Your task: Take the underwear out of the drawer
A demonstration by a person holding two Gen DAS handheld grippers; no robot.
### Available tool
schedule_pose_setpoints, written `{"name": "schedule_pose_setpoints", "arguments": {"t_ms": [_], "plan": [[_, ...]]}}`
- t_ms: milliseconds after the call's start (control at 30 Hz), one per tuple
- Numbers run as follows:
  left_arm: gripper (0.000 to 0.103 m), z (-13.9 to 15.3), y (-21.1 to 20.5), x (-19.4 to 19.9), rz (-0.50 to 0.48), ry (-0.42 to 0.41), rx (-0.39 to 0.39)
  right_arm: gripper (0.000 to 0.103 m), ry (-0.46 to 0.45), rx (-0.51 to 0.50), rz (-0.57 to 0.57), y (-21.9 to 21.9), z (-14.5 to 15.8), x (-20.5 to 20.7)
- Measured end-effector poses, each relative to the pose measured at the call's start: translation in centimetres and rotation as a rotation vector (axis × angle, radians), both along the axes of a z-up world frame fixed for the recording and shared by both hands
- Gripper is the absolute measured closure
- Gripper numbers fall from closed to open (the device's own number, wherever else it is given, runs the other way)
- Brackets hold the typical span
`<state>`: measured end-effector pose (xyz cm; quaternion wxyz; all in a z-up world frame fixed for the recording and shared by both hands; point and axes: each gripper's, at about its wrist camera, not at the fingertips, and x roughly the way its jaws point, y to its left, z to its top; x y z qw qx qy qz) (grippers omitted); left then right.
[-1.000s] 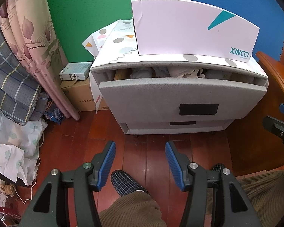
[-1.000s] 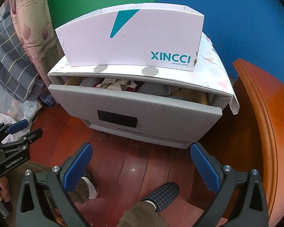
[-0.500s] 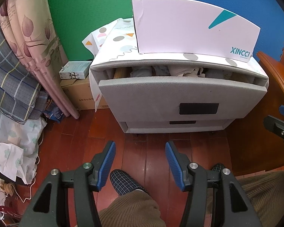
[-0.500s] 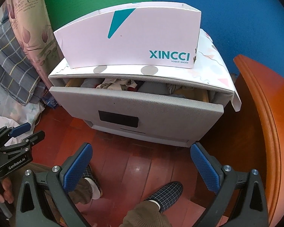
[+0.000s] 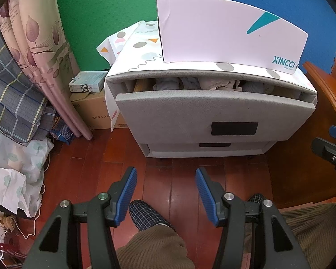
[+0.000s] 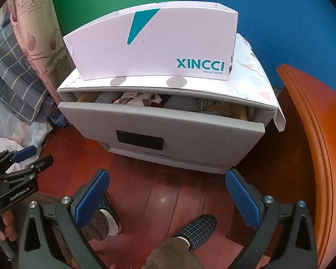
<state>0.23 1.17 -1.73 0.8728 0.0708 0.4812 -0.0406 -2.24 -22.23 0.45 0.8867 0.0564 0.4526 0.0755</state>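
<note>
Against the green and blue foam wall: one grey cabinet [image 5: 212, 112], two drawers. Top drawer [image 6: 161, 123] stands pulled partway out; lower drawer [image 5: 212, 150] sits closed beneath it.

Contents of the top drawer: crumpled underwear [image 6: 141, 99], beige and grey pieces bunched along the open gap, seen also from my left side [image 5: 215, 84]. None of it is touched by me.

On the cabinet top: a patterned cloth [image 5: 143, 51] with dots and triangles, hanging over the left edge, and on it a white shoe box [image 6: 154, 47] lettered XINCCI, upright.

Left of the cabinet: a cardboard carton [image 5: 89, 109] on the floor, a small pale box [image 5: 87, 84] on top of it, a pink leaf-print curtain [image 5: 38, 51], checked bedding [image 5: 13, 98] piled beside it.

Right of the cabinet: a curved brown wooden furniture edge [image 6: 311, 148].

Floor: red-brown wooden boards [image 6: 163, 192]. Two plaid slippers, one [image 6: 197, 228] below my right jaws, with olive corduroy trouser legs [image 5: 154, 248].

My left gripper [image 5: 165, 177]: blue pads spread apart, nothing between them, well short of the drawer front, above the floor.

My right gripper [image 6: 166, 181]: blue pads spread wider, nothing between them, likewise short of the drawer and empty. A hand [image 6: 4, 228] grips the left tool's handle at the edge of the right view.
</note>
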Motion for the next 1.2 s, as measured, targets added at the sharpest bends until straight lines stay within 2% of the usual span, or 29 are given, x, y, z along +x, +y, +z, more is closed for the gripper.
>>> {"name": "schedule_pose_setpoints", "arguments": {"t_ms": [1200], "plan": [[0.047,-0.04,0.09,0.49,0.015,0.011,-0.013,0.000,0.004,0.035,-0.008,-0.67,-0.01,-0.11]]}}
